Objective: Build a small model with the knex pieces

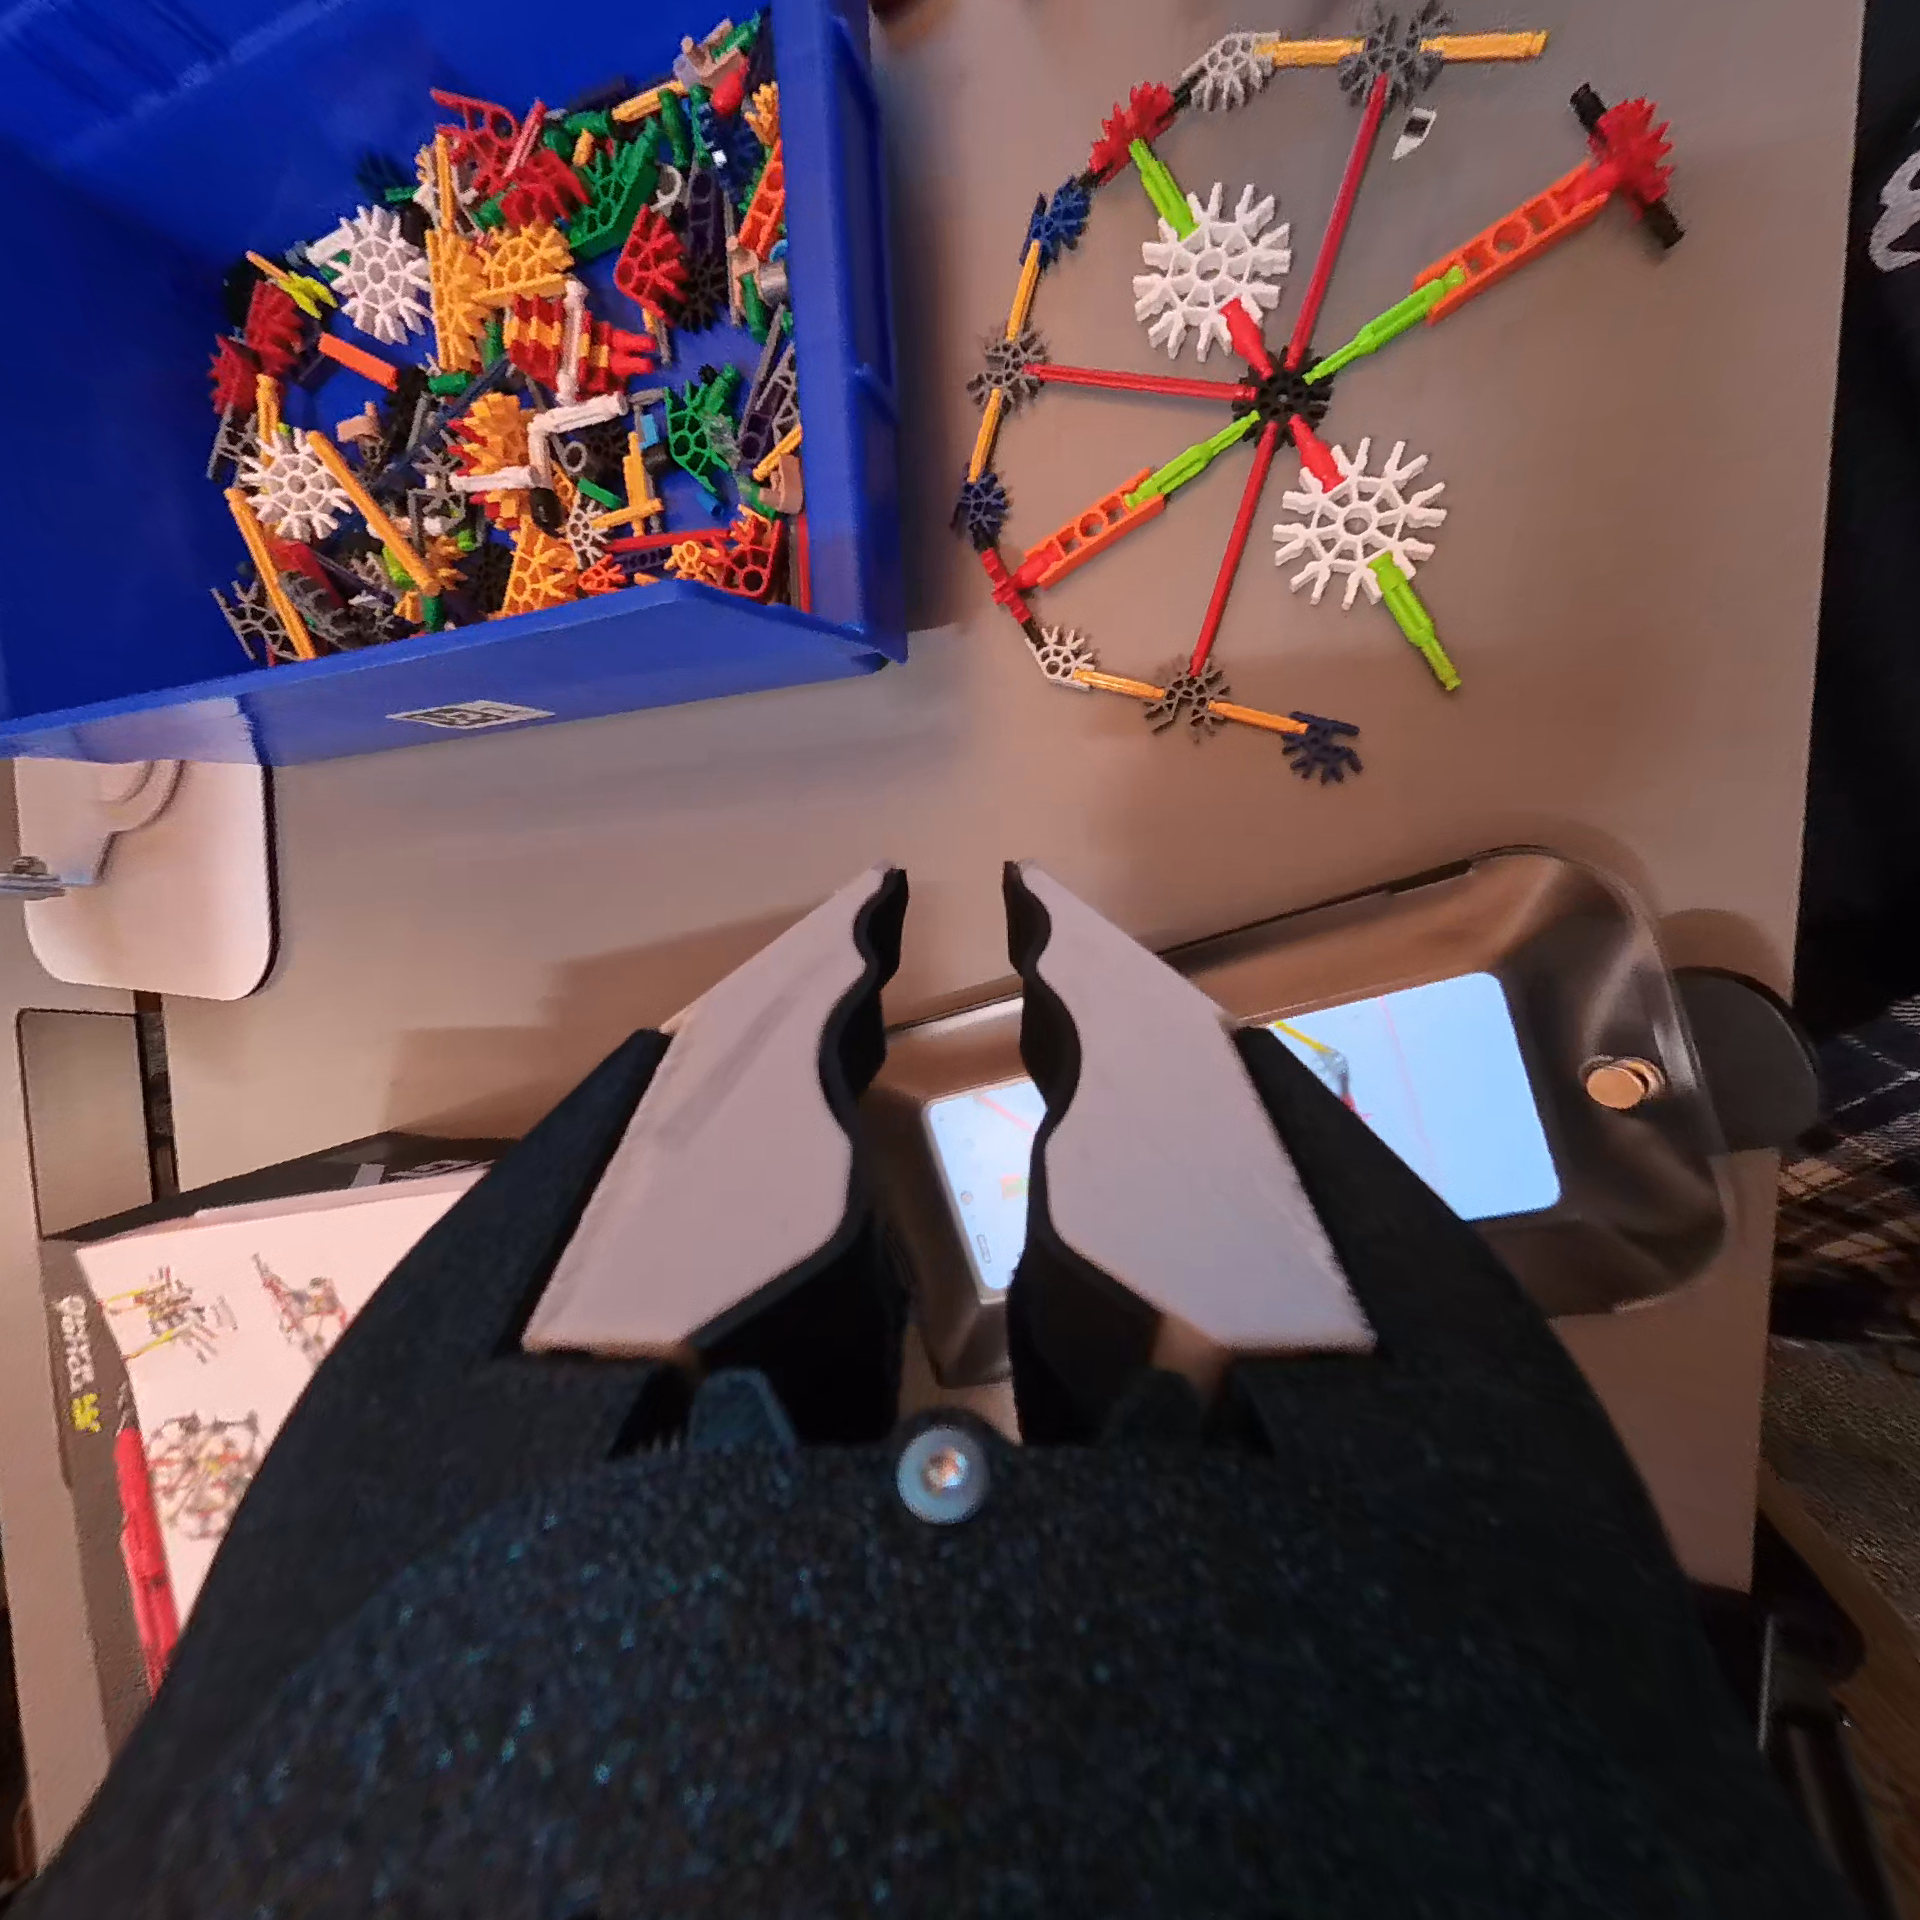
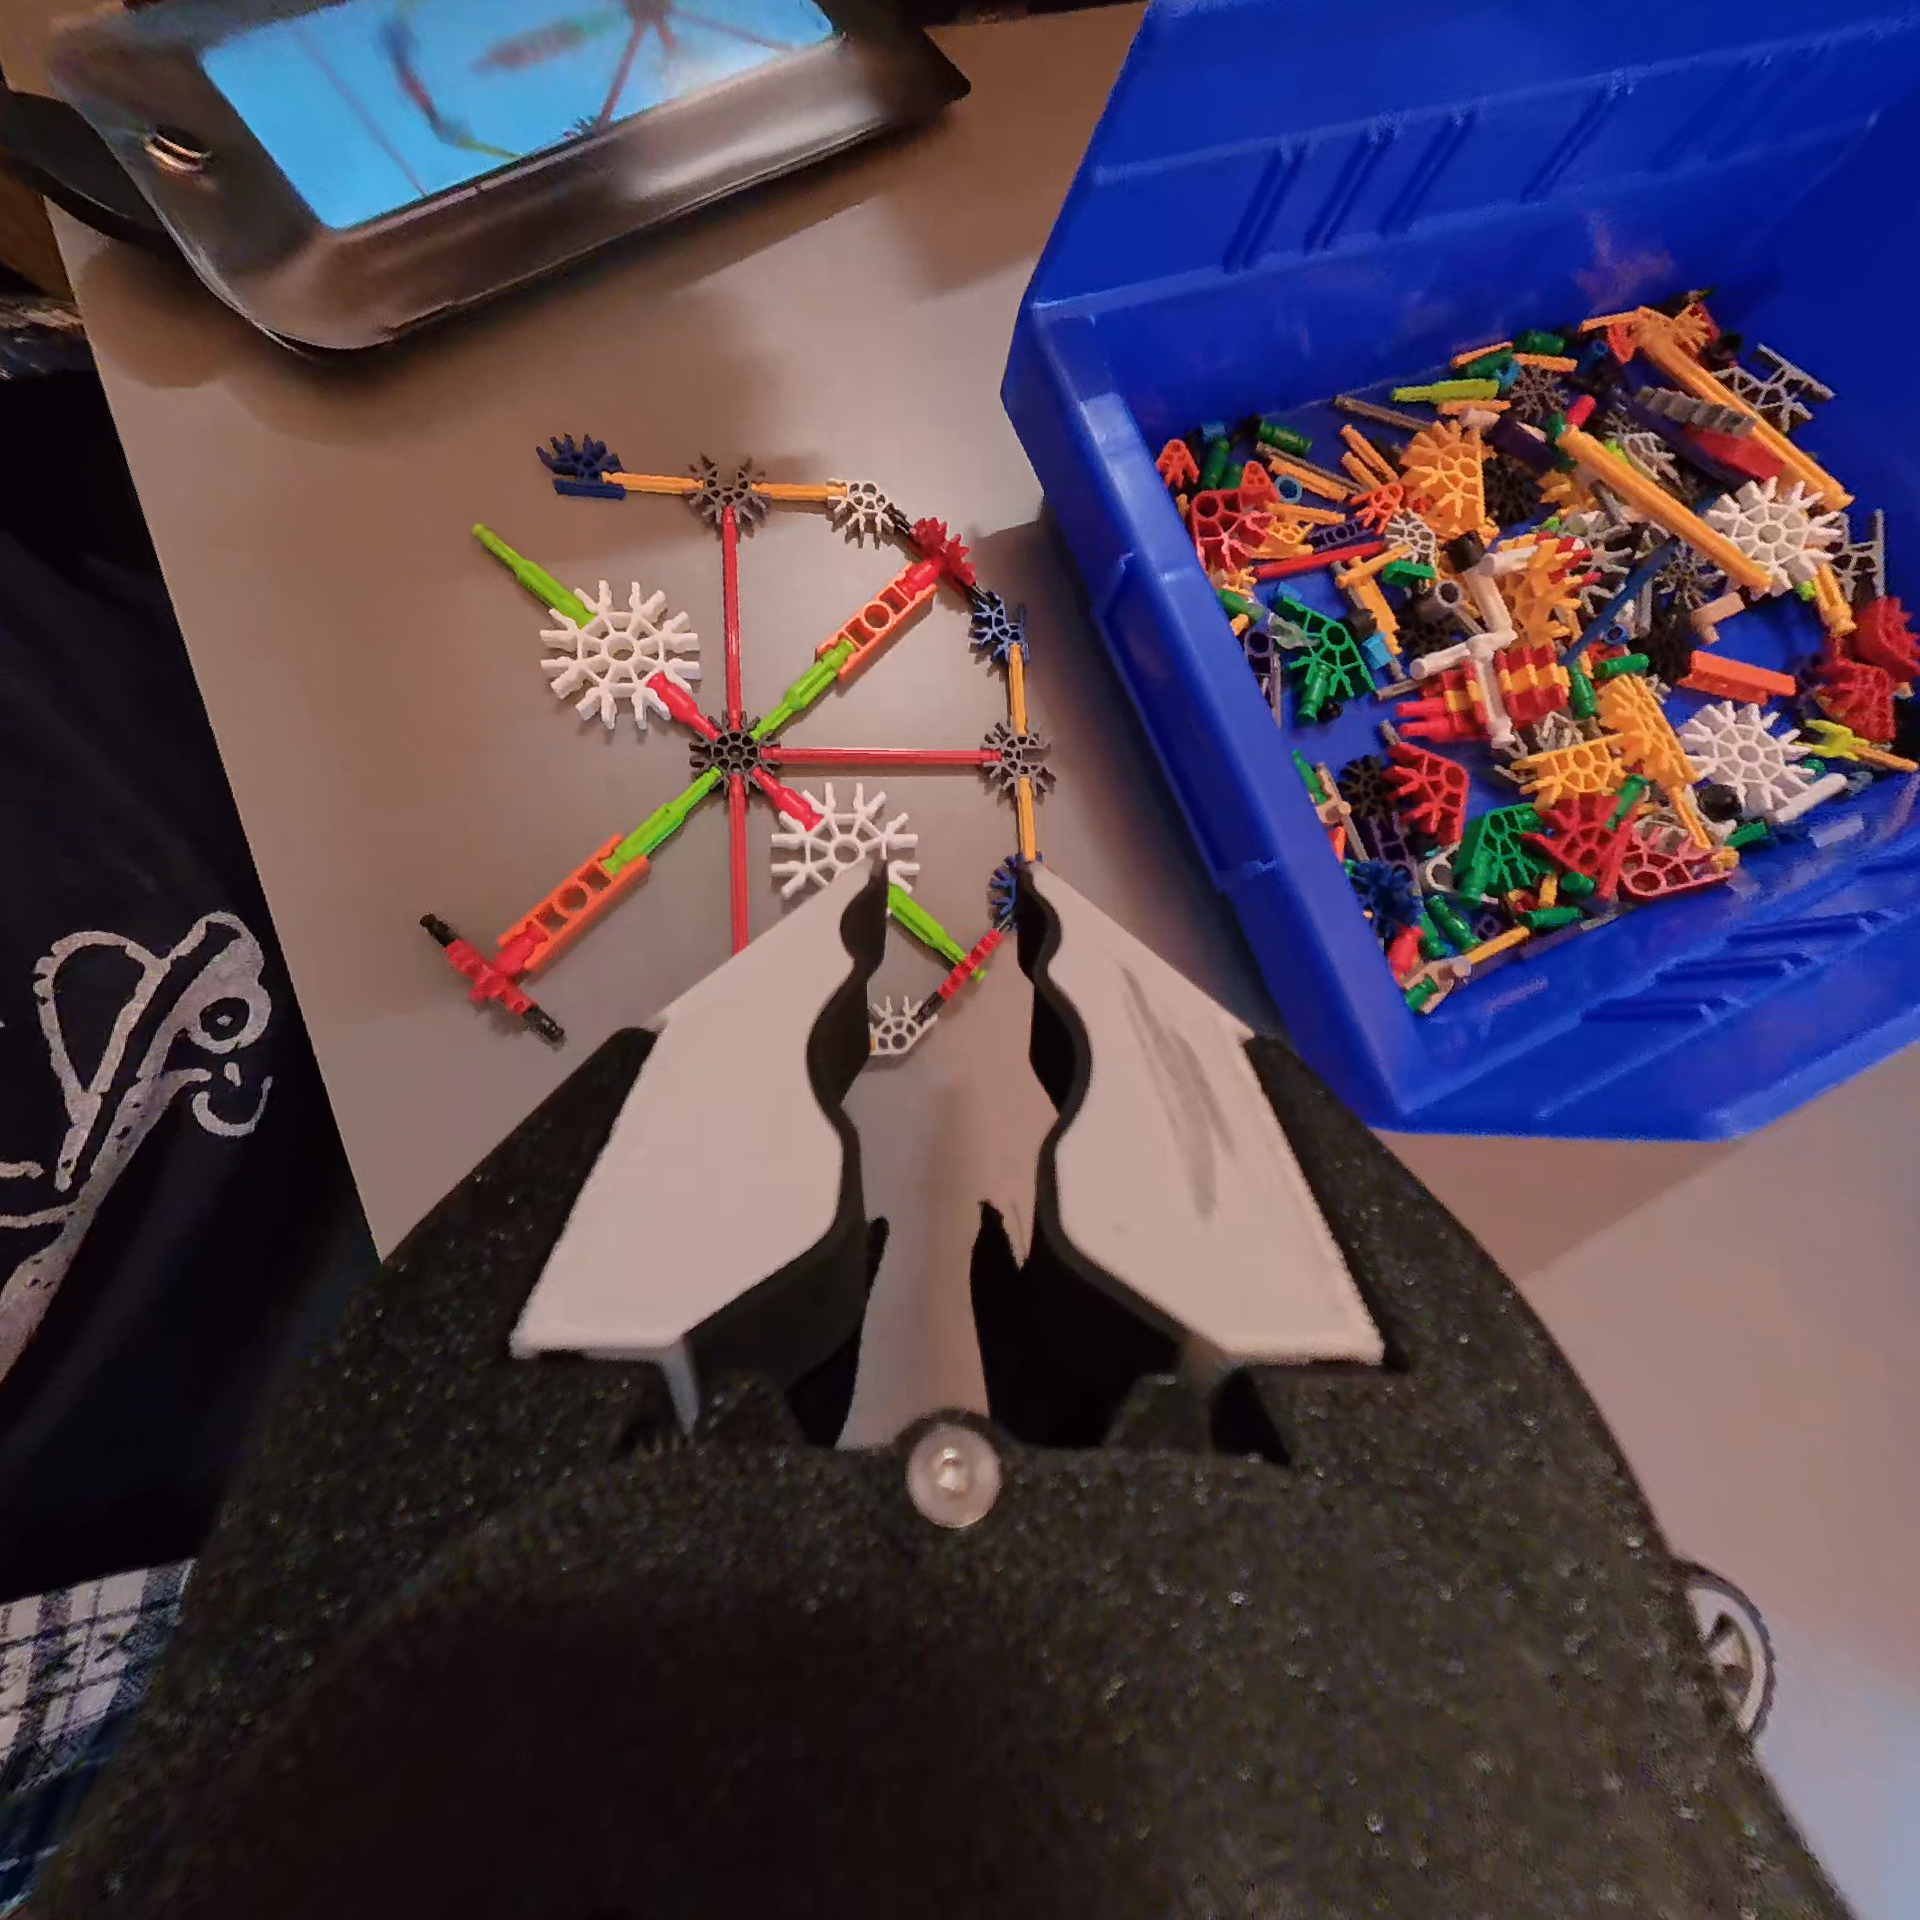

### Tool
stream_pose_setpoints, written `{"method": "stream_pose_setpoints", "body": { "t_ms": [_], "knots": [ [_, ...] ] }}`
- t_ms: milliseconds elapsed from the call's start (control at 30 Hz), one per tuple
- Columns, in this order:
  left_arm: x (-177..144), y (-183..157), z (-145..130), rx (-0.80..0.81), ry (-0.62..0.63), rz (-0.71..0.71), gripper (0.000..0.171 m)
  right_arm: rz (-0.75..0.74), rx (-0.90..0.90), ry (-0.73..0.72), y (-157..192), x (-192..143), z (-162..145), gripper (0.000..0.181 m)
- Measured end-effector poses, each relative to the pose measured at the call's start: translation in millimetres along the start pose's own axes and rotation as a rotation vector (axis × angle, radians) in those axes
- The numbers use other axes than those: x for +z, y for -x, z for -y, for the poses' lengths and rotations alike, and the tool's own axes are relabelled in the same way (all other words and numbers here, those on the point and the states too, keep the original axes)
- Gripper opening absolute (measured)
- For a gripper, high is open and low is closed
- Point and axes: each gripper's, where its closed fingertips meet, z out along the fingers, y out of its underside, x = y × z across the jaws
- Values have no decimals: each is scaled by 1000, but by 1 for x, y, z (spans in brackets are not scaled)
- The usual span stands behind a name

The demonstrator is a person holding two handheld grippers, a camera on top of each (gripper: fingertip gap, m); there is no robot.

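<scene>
Fingers of both grippers stand parted and empty: the right gripper (image 2: 951,883) hovers right over the rod-and-connector wheel's (image 2: 734,750) rim, nearer than the left gripper (image 1: 954,883), with the blue parts bin (image 2: 1195,831) beside the wheel on the bench (image 2: 312,623).

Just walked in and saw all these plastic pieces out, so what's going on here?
A person holds two grippers over a table. The left gripper is open and empty above a phone with a lit screen. The right gripper is open and empty over the near edge of a flat, half-built wheel of rods and connectors. A blue bin of loose pieces stands beside the wheel. A booklet lies near the left gripper.
</scene>
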Motion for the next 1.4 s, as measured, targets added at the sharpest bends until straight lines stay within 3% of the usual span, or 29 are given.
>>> {"method": "stream_pose_setpoints", "body": {
  "t_ms": [267, 700, 1033, 1400],
  "knots": [
    [-9, 5, -1, 5, 11, 19, 18, 9, -1, -9, 0, -1, 1, 24],
    [-4, -3, -4, -11, -4, 3, 18, 40, -78, -34, 8, 17, 31, 24],
    [-4, 25, 22, -17, -99, 79, 19, -97, 1, -110, -48, -2, 58, 23],
    [3, 46, 22, -51, -160, 173, 20, -92, 3, 14, -117, 46, 87, 23]
  ]
}}
